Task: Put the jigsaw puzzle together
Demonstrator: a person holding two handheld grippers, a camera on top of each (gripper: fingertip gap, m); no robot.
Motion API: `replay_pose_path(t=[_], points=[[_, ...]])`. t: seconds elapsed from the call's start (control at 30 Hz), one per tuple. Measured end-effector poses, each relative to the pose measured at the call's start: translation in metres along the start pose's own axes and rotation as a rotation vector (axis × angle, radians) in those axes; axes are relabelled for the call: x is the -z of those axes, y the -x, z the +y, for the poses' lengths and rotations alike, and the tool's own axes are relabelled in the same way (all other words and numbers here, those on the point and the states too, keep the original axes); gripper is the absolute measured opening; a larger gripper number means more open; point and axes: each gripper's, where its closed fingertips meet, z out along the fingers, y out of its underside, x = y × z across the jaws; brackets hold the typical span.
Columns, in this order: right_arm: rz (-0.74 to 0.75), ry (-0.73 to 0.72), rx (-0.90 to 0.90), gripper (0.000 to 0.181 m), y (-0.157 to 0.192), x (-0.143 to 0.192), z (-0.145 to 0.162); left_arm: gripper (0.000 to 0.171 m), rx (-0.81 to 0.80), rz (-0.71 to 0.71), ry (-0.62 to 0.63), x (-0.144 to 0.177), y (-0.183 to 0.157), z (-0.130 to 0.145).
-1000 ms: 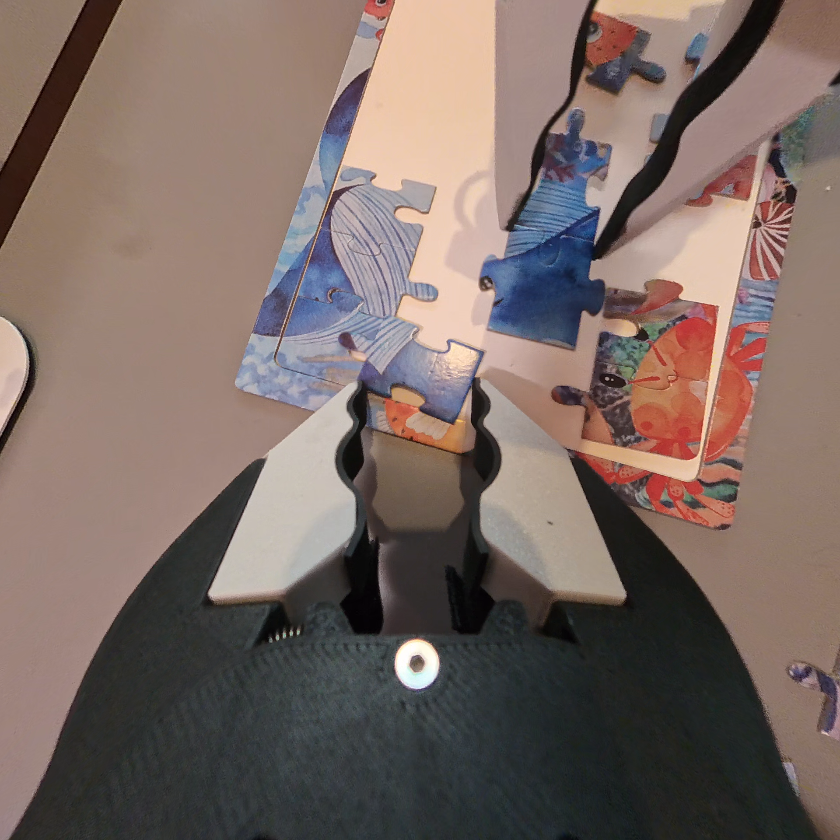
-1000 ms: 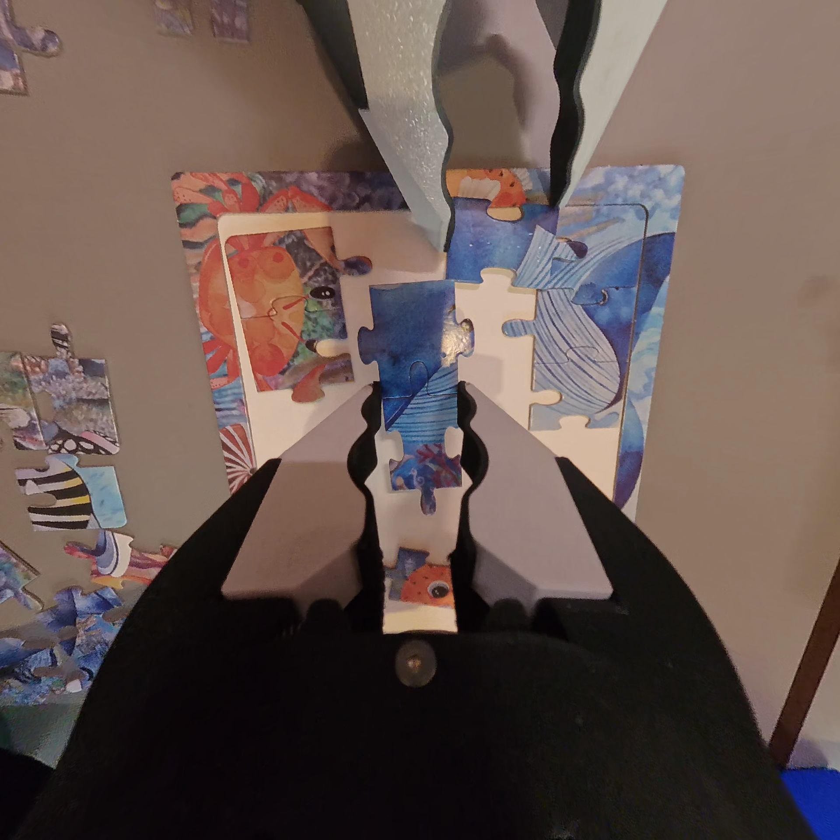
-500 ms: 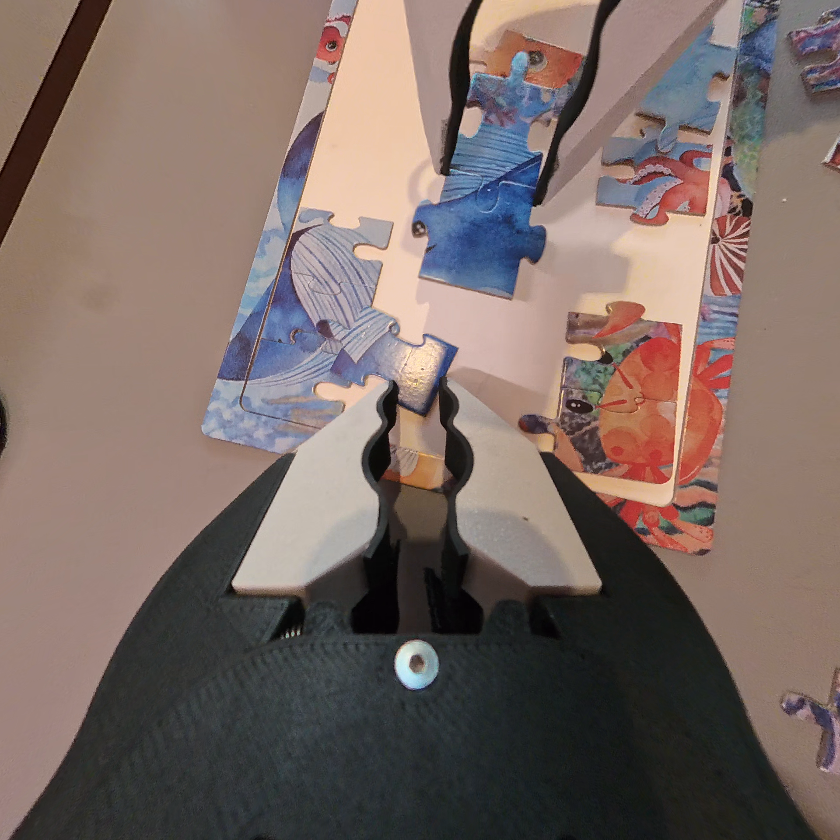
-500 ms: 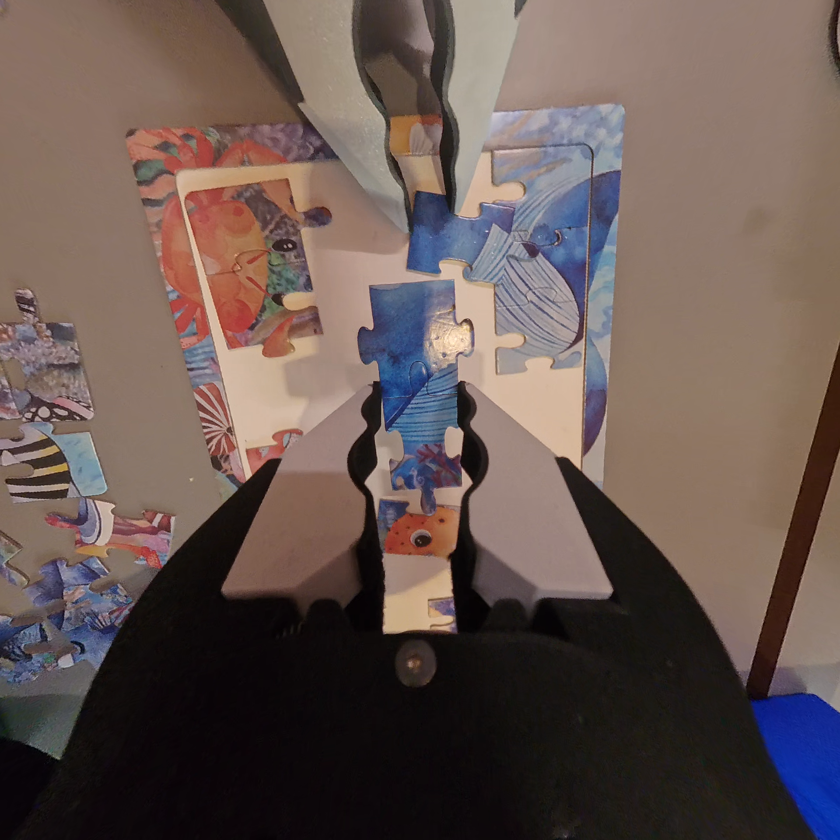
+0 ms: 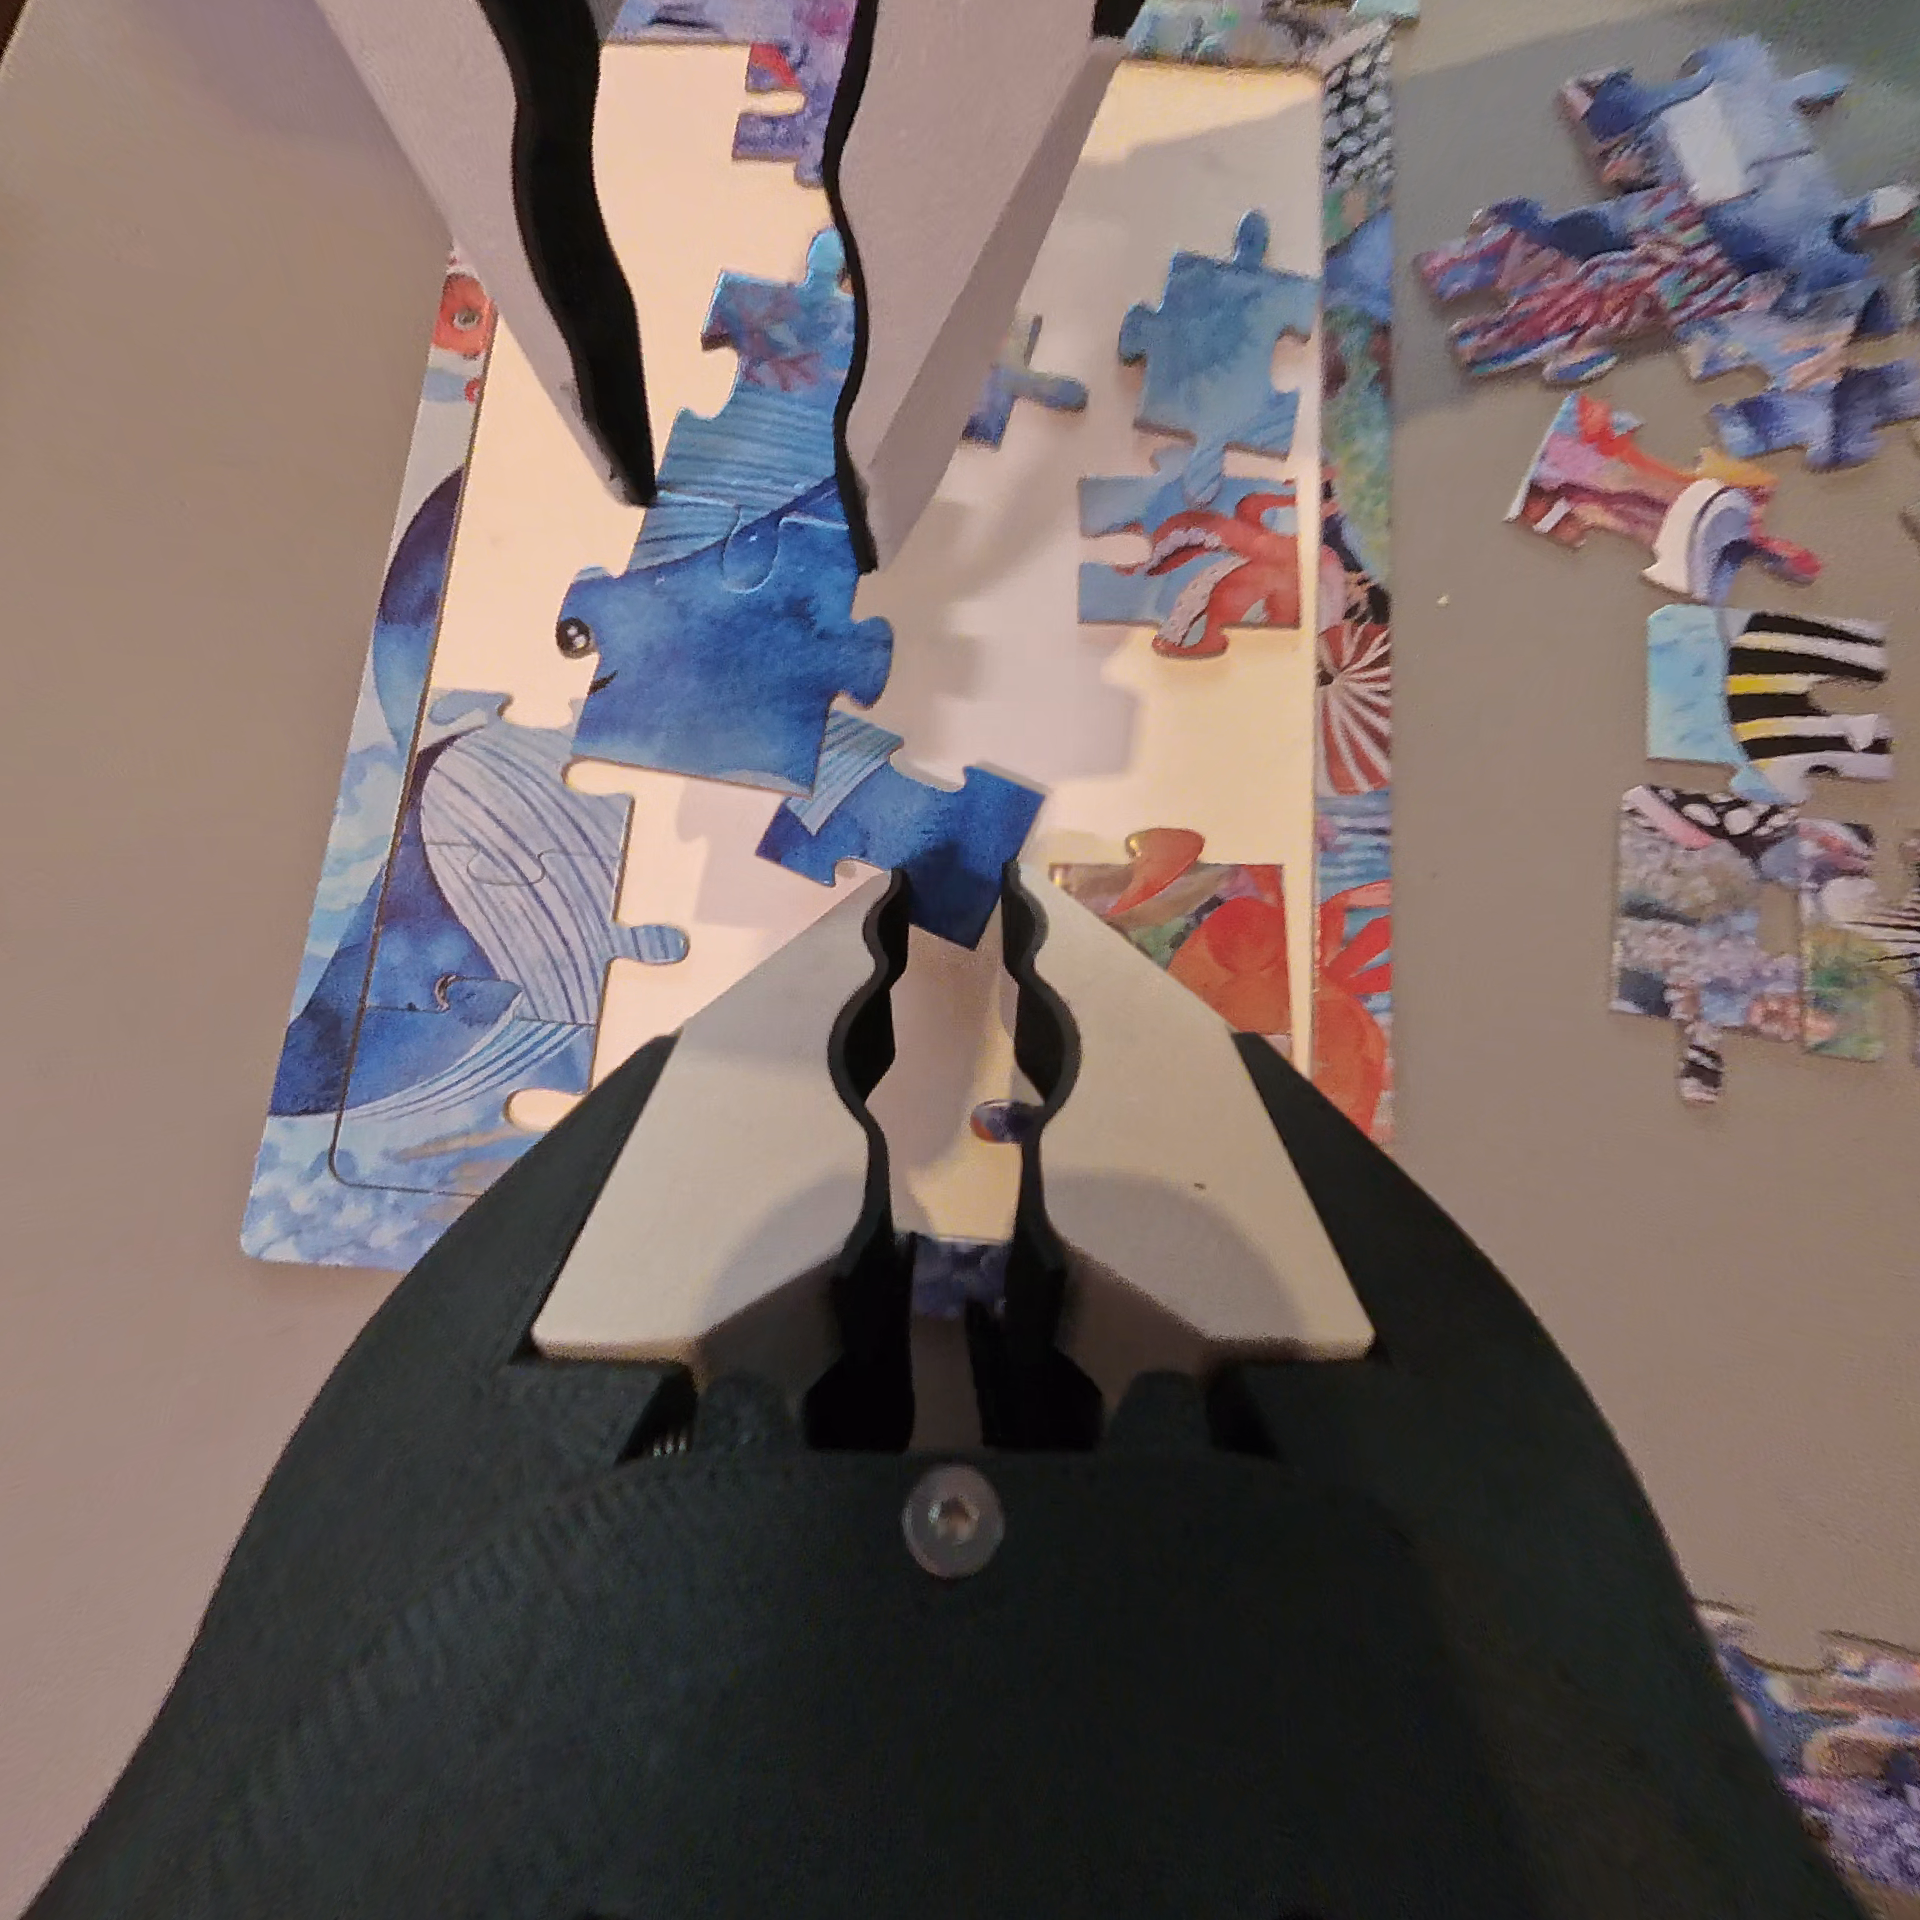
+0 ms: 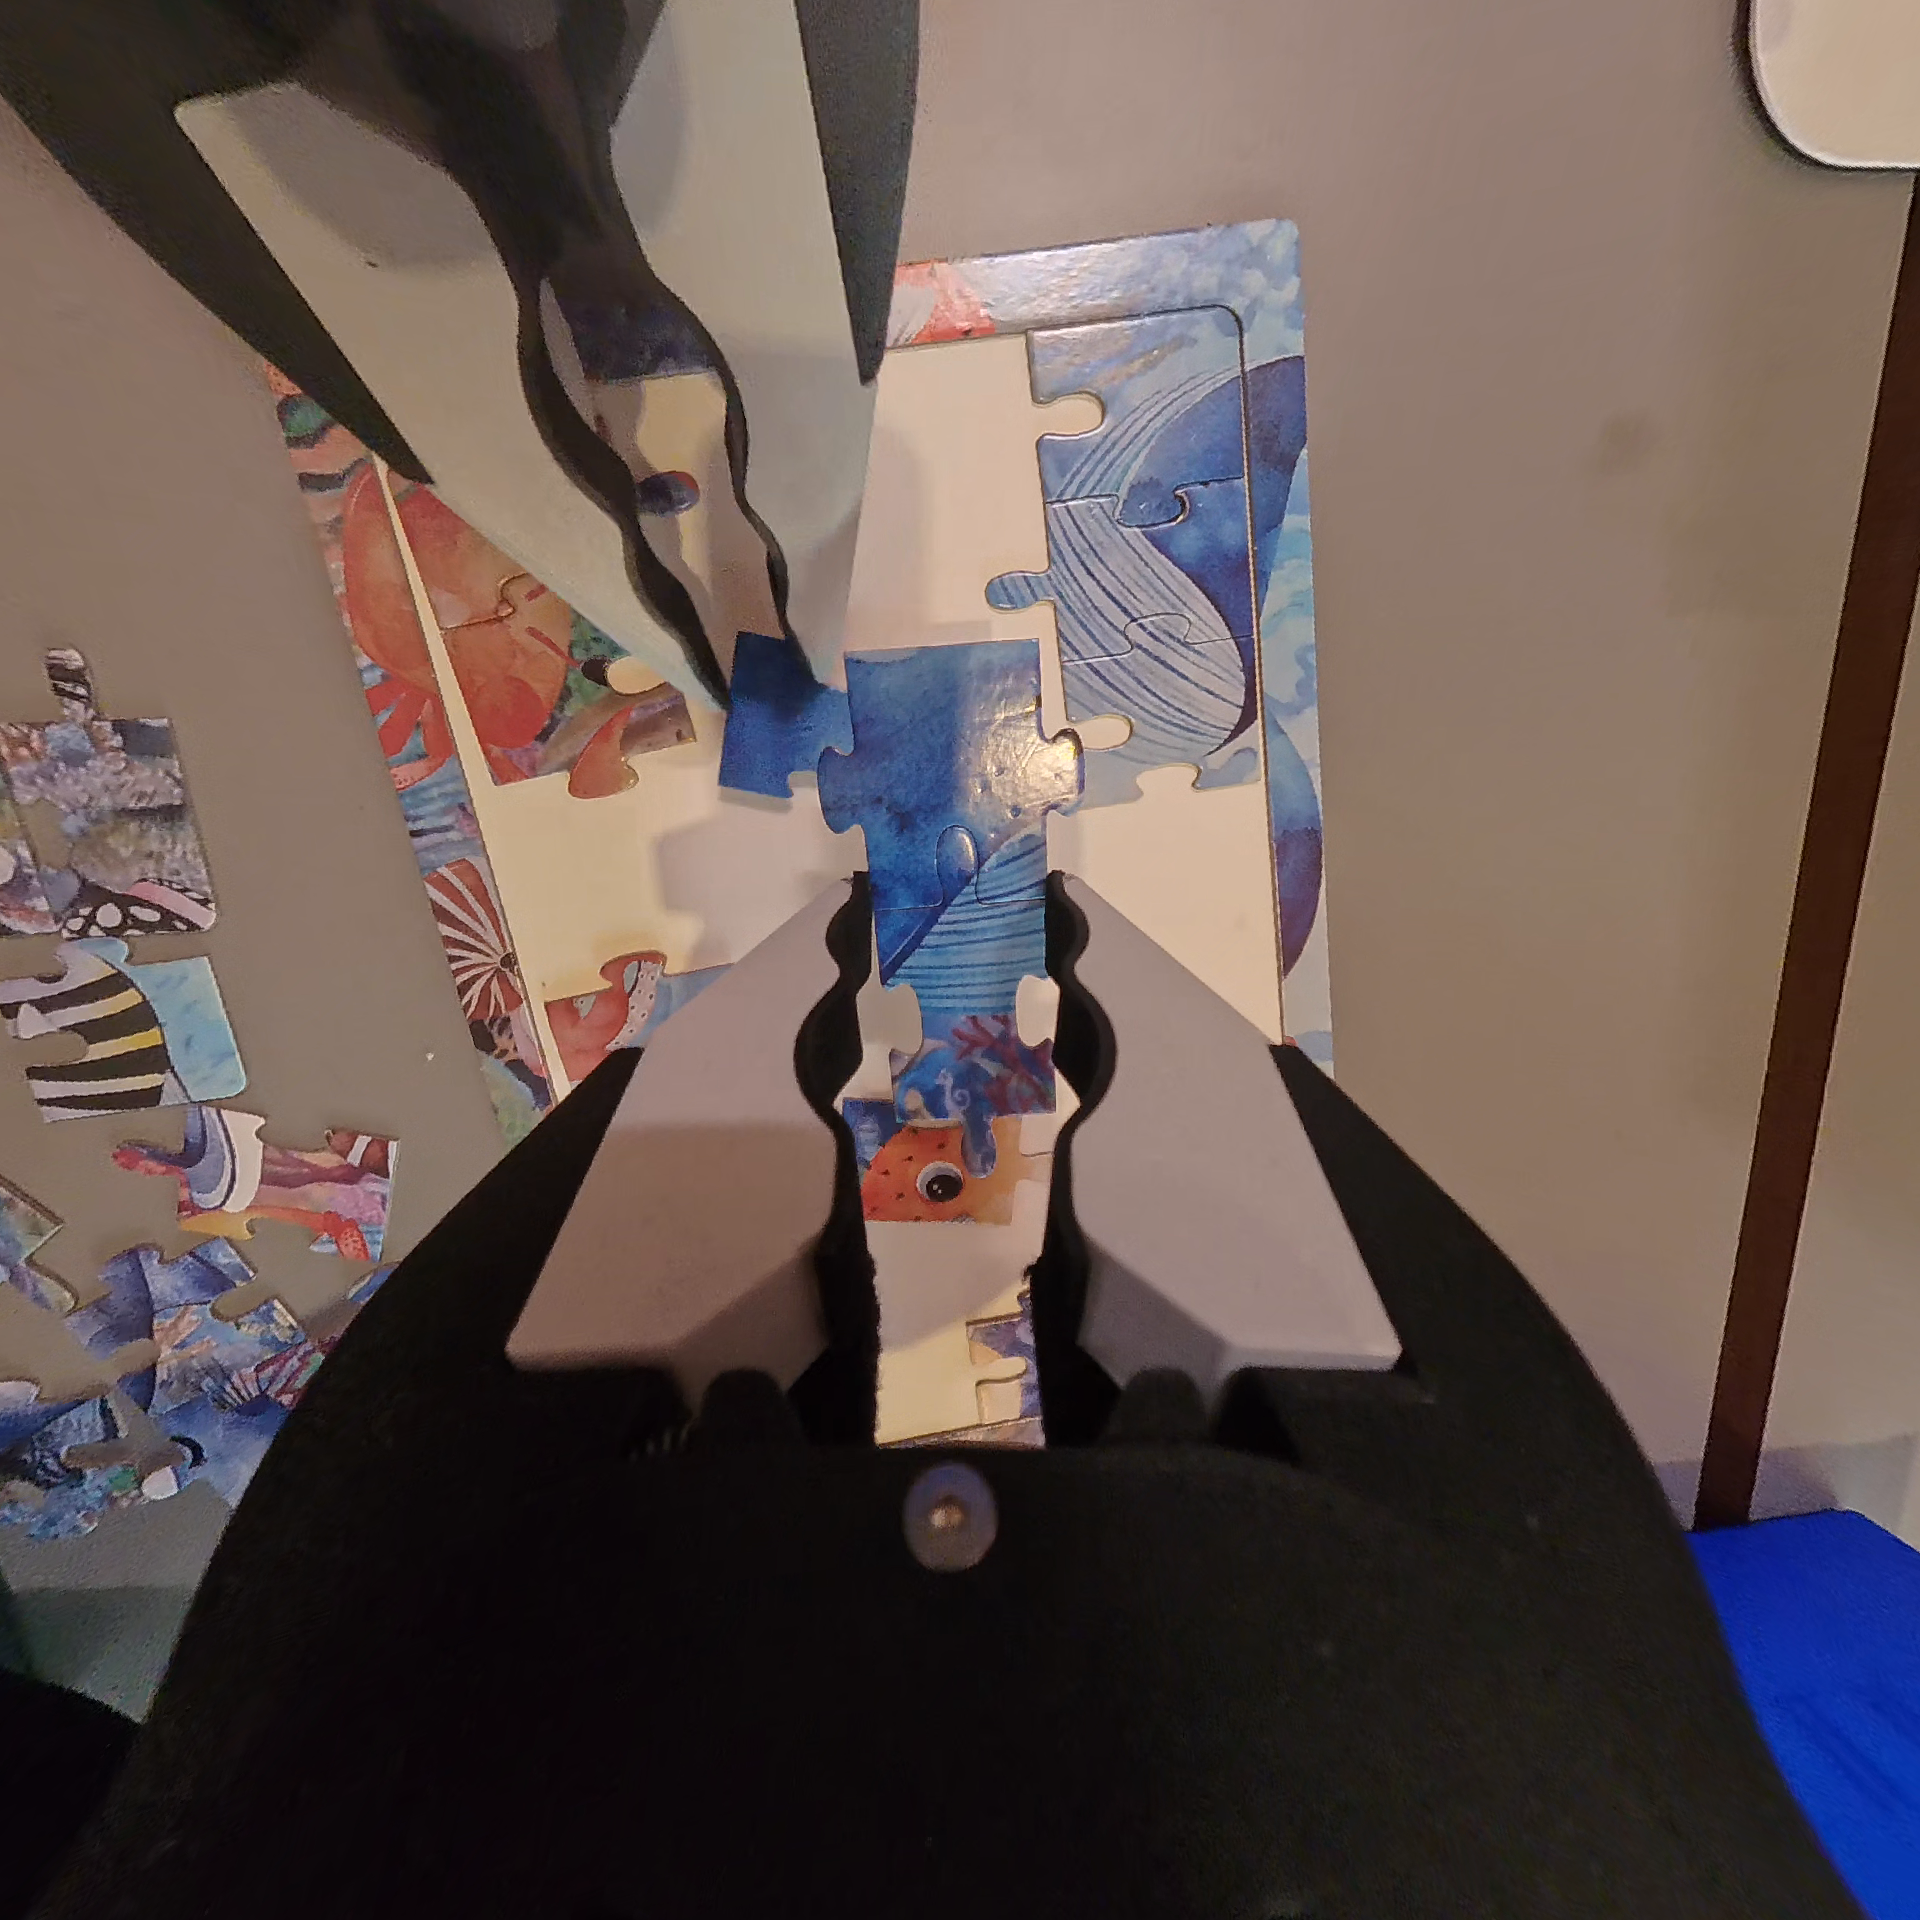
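Whale section [image 5: 488,935]: seated in the left end of the puzzle tray [image 5: 312,1195]; its lower edge is cut off by the left gripper's body.
Right gripper [image 6: 956,883]: jaws closed partway onto a strip of joined blue pieces [image 6: 951,831], gripping its long sides; the strip's near end lies between the fingers, over an orange fish piece [image 6: 925,1169].
Strip position: held over the bare tray floor, just beside the whale section's knobs, with a narrow gap between them in the right wrist view.
Left gripper [image 5: 951,894]: jaws narrowed onto one corner of a dark blue piece [image 5: 904,831]; the rest of that piece sticks out ahead and meets the strip's side knob, though whether they are locked is hard to tell.
Hidden: the left gripper's fingers cover part of the crab section [image 6: 499,644] in the right wrist view; the tray's far end is cut off in the left wrist view.
Around: an octopus piece [image 5: 1195,561] and a pale blue piece [image 5: 1210,353] sit along the tray's right side; loose pieces [image 5: 1714,260] lie scattered on the table [image 5: 156,520], blurred at the top.
Room: open cream tray floor lies between the strip and the octopus piece.
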Motion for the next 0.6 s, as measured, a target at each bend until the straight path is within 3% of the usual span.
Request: replay_pose_path(t=[0.17, 0.43, 0.6], points=[[-0.003, -0.03, -0.013, 0.031, -0.001, 0.008, 0.0, 0.016, 0.009, 0.087, -0.032, 0.01, -0.018, -0.011], [-0.036, -0.024, 0.002, 0.031, 0.007, 0.003, -0.002, 0.017, -0.103, 0.356, 0.073, 0.019, -0.086, -0.002], [-0.064, 0.002, 0.044, 0.031, 0.018, -0.016, -0.014, 0.037, -0.079, 0.464, -0.006, 0.056, -0.094, -0.006]])
